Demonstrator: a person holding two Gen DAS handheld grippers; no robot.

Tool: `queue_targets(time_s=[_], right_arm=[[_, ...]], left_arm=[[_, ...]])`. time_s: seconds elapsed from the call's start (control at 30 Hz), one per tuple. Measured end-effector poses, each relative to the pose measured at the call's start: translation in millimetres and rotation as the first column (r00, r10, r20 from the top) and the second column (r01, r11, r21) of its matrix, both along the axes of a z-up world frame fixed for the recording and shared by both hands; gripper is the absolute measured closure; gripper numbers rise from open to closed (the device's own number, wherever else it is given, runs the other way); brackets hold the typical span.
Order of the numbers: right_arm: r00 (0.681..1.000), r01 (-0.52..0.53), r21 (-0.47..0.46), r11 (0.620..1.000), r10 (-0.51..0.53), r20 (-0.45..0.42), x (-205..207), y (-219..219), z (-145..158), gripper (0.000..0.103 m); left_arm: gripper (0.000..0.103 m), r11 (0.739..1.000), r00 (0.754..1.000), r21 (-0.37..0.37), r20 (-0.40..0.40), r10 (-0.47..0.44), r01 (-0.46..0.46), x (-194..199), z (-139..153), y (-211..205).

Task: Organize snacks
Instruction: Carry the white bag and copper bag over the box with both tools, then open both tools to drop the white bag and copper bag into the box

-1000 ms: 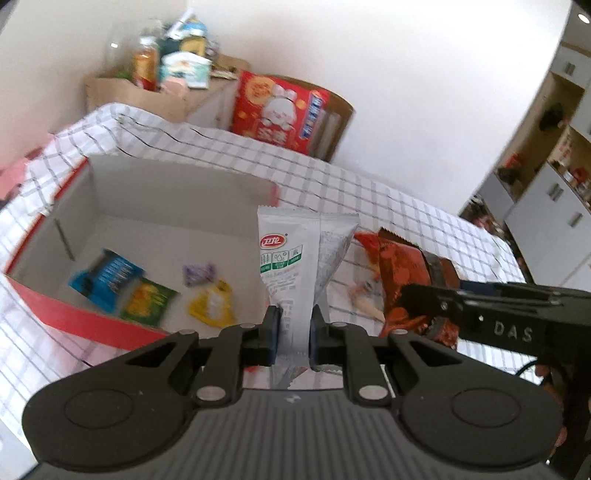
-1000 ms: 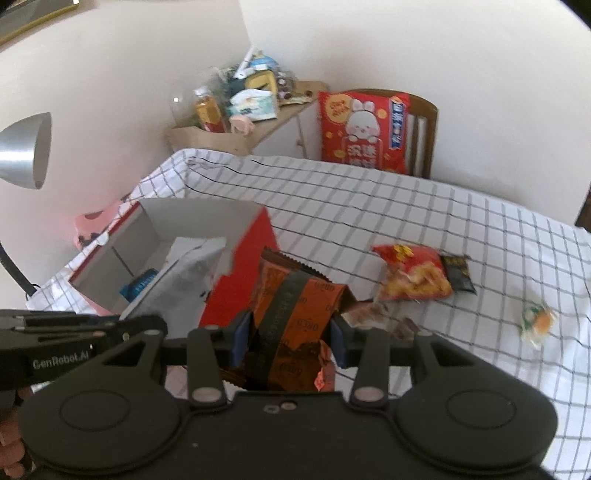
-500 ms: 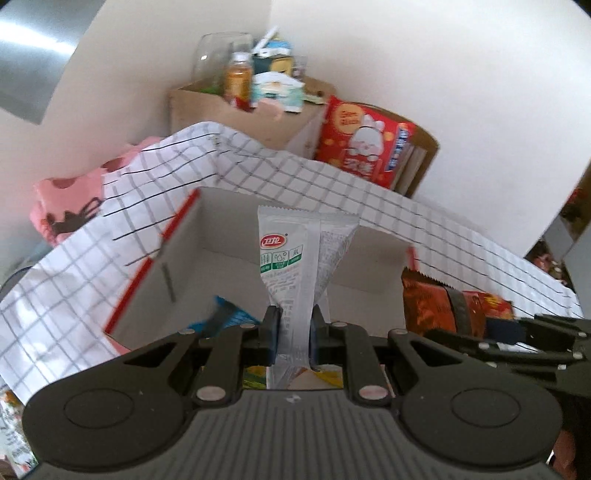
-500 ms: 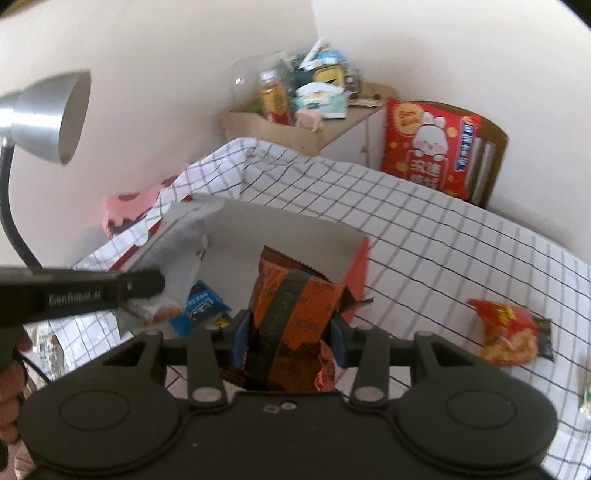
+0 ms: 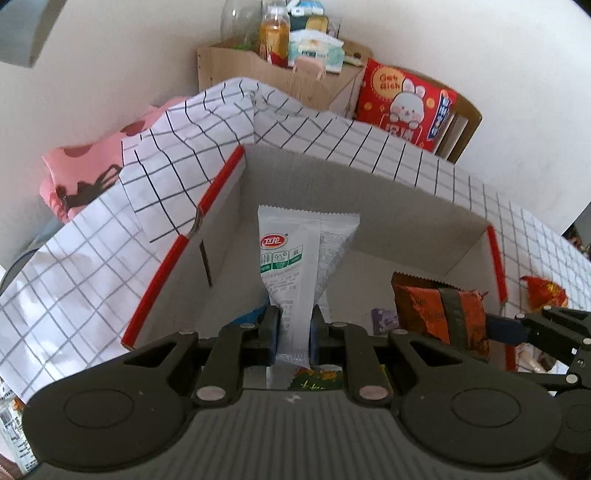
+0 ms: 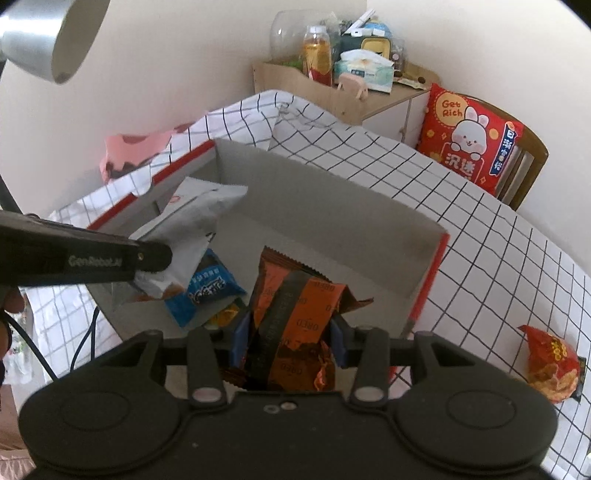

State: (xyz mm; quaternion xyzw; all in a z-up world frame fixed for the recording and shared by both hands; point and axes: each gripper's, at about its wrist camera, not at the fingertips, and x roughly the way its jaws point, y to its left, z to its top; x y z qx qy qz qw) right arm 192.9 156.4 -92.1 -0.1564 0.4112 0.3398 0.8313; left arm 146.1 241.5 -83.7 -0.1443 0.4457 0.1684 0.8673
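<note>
Hand-held gripper [image 5: 293,332], white packet [image 5: 299,258] (base hidden)

- I see a checked tablecloth [image 6: 461,236] over the table.
- A red pillow [image 6: 471,142] with a white bunny leans on a wooden chair [image 6: 528,166] at the far side.
- A wooden shelf [image 6: 354,96] stands in the corner by the wall.
- On it sit a juice bottle [image 6: 317,55], a tissue pack [image 6: 364,70] and a glass bowl [image 6: 286,31].
- A silver lamp [image 6: 51,37] hangs top left.
- A pink cloth [image 5: 85,173] lies past the table edge.
</note>
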Motion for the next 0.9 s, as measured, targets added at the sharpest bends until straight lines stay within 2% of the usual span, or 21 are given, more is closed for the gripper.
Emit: queue_targets(time_s=[0.23, 0.43, 0.57, 0.83, 0.9], right_arm=[[1.0, 0.009, -0.027, 1.0, -0.01, -0.021, 4.3, 1.3, -11.3, 0.06], [1.0, 0.005, -0.012, 1.0, -0.005, -0.013, 0.3, -4.1, -6.3, 0.053], [1.0, 0.012, 0.016, 1.0, -0.012, -0.016, -3.5, -11.2, 1.3, 0.043], [1.0, 0.027, 0.078, 0.997, -0.027, 0.002, -13.3, -36.1, 23.2, 0.026], [0.999, 0.038, 0.097, 0.995, -0.038, 0.0, -14.4, -45.0, 28.3, 0.023]], left_arm=[[0.087, 1.0, 0.999, -0.011, -0.048, 0.001, -0.002, 4.8, -15.4, -2.1], [0.086, 1.0, 0.999, -0.004, -0.044, -0.005, 0.005, 3.4, -13.7, -6.9], [0.076, 1.0, 0.999, -0.001, -0.032, -0.021, 0.021, -0.5, -10.3, -12.9], [0.075, 1.0, 1.0, -0.019, 0.006, -0.019, 0.019, -11.4, 1.6, -21.8], [0.071, 1.0, 0.999, -0.019, 0.026, -0.024, 0.024, -15.5, 7.3, -27.8]])
